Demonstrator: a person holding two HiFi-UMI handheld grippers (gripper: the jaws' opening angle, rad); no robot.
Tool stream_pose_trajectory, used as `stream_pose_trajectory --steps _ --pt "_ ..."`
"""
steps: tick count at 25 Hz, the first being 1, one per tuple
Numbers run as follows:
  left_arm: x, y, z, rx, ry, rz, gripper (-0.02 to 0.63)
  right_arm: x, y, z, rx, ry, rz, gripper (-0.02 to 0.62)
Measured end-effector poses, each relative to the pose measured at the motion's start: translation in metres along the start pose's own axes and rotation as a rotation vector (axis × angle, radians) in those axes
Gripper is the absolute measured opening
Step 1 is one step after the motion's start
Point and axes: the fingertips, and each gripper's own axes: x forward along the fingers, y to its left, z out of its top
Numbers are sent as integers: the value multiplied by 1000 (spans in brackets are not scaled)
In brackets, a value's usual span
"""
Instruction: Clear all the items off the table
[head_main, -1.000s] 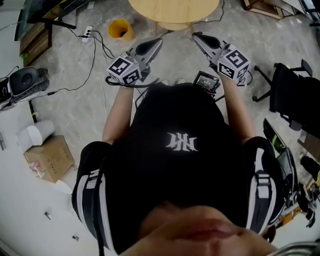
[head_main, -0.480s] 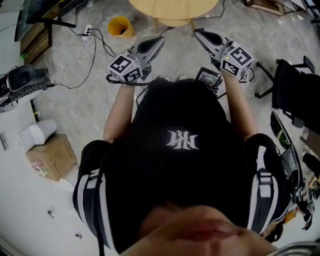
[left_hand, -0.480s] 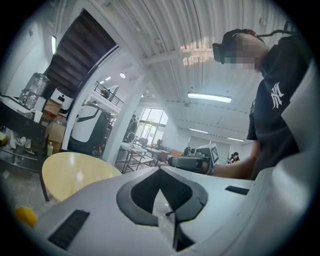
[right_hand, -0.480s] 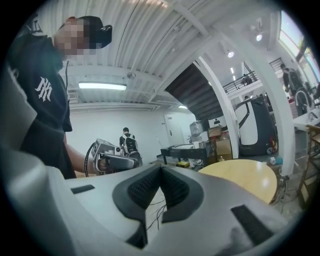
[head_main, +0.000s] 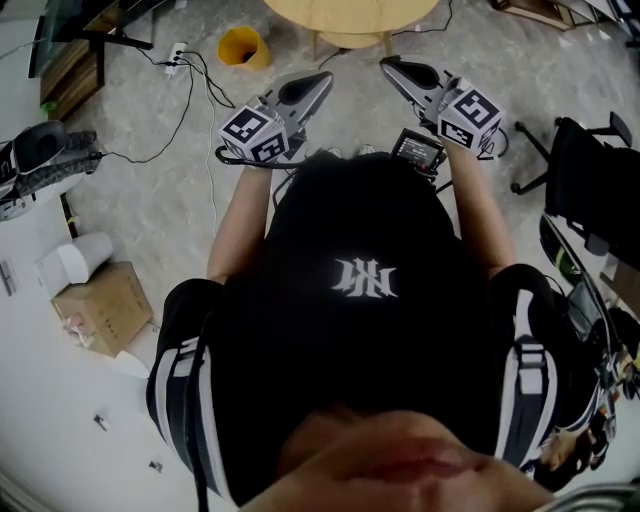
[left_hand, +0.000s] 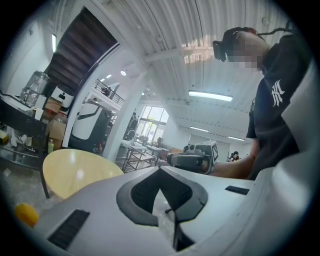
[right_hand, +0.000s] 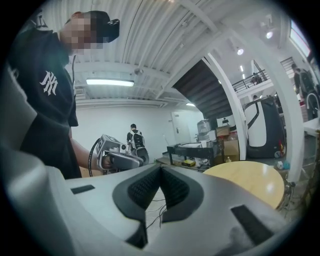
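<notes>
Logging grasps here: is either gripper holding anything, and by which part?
Nothing is held. The left gripper and the right gripper each have their jaws shut together, with nothing between them.

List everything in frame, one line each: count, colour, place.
round table: 1, pale wood, top centre of head view, just beyond both tongs
bin: 1, yellow, floor left of the table
power strip: 1, white, floor upper left, black cables running from it
cardboard box: 1, brown, floor at left
cylinder: 1, white, next to the box
office chair: 1, black, right edge
screen device: 1, black, beside the right wrist
shirt: 1, black with white logo, on the person
left tongs: 1, grey with marker cube, shut, empty
right tongs: 1, grey with marker cube, shut, empty
</notes>
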Motion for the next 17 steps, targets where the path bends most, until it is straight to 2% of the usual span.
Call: stream_pose_trajectory --steps 17 --pt "-3 3 0 -13 -11 14 9 5 1 0 -16 29 22 3"
